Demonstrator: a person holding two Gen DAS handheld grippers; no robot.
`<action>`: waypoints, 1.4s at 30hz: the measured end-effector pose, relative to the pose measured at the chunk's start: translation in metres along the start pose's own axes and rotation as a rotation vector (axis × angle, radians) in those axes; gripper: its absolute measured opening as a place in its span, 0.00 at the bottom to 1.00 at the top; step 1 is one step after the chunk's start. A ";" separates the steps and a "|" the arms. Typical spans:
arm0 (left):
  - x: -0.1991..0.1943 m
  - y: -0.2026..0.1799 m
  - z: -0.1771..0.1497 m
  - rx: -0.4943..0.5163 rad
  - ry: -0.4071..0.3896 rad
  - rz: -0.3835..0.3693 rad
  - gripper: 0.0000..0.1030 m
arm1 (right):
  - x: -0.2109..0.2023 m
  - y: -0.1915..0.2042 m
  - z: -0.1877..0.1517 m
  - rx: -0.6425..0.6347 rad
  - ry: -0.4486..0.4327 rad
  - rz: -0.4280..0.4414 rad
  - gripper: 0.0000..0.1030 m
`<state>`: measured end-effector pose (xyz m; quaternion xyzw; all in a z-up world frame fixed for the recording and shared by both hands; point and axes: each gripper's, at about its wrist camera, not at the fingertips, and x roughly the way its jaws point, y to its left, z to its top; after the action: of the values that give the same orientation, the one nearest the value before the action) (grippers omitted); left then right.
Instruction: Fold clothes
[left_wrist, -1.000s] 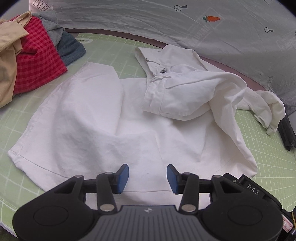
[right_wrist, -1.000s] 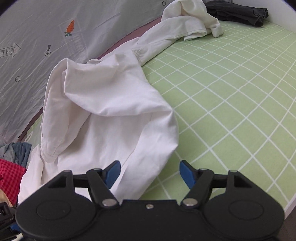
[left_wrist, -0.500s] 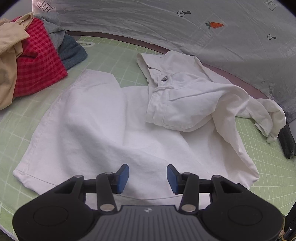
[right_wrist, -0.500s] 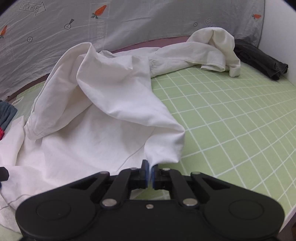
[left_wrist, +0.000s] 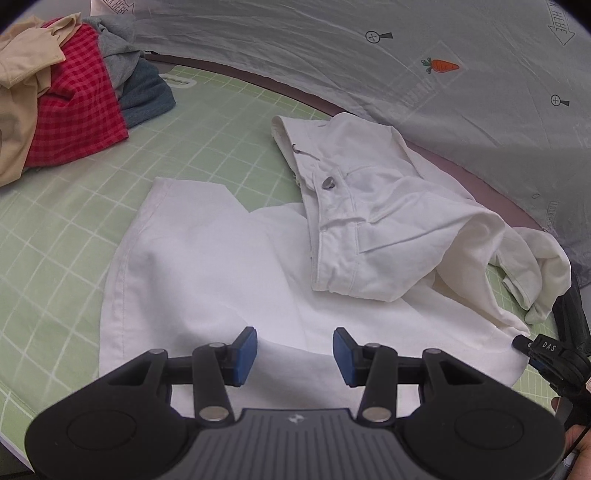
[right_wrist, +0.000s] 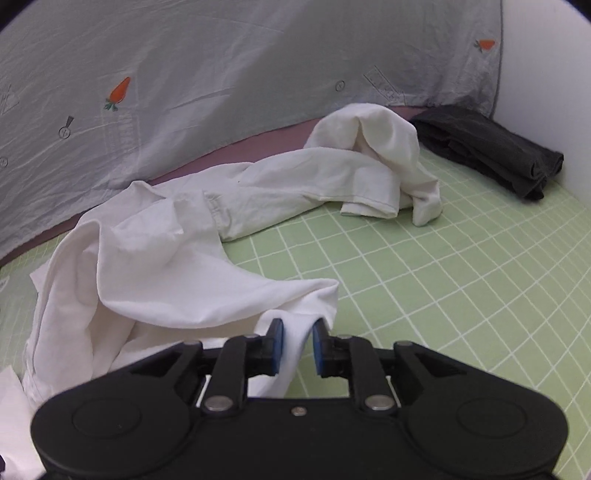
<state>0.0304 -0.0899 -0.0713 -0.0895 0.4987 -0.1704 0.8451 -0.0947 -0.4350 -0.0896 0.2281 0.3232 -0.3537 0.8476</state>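
White trousers (left_wrist: 221, 258) lie spread on the green gridded mat (left_wrist: 66, 236). Their waistband part with a metal button (left_wrist: 328, 182) is folded over the legs. My left gripper (left_wrist: 294, 350) is open just above the near leg, with nothing between its pads. In the right wrist view the trousers (right_wrist: 166, 280) are crumpled, and one leg end (right_wrist: 369, 184) trails toward the back. My right gripper (right_wrist: 297, 345) has a fold of this cloth hanging between its blue pads. Its jaws are opening, and the pads do not squeeze the cloth.
A pile of clothes sits at the far left: a red checked piece (left_wrist: 74, 110), a beige one (left_wrist: 22, 74) and a blue-grey one (left_wrist: 147, 96). A dark folded garment (right_wrist: 487, 147) lies by the white wall. A grey carrot-print sheet (right_wrist: 221, 74) hangs behind.
The right gripper went from open to shut on the trousers' edge, swung rightward with it, and its jaws now stand apart. The left gripper drifted slightly over the near leg, still open.
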 end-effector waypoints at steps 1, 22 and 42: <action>0.002 -0.001 0.000 -0.003 0.005 0.002 0.46 | 0.001 -0.005 -0.006 0.048 0.021 0.010 0.39; 0.006 0.021 0.008 0.074 0.048 -0.019 0.46 | -0.020 -0.048 -0.109 0.814 0.243 0.228 0.44; 0.006 0.025 0.005 0.139 0.063 -0.062 0.46 | -0.019 -0.027 -0.136 0.835 0.287 0.317 0.42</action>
<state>0.0422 -0.0687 -0.0816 -0.0405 0.5091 -0.2336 0.8274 -0.1778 -0.3604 -0.1734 0.6429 0.2284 -0.2844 0.6735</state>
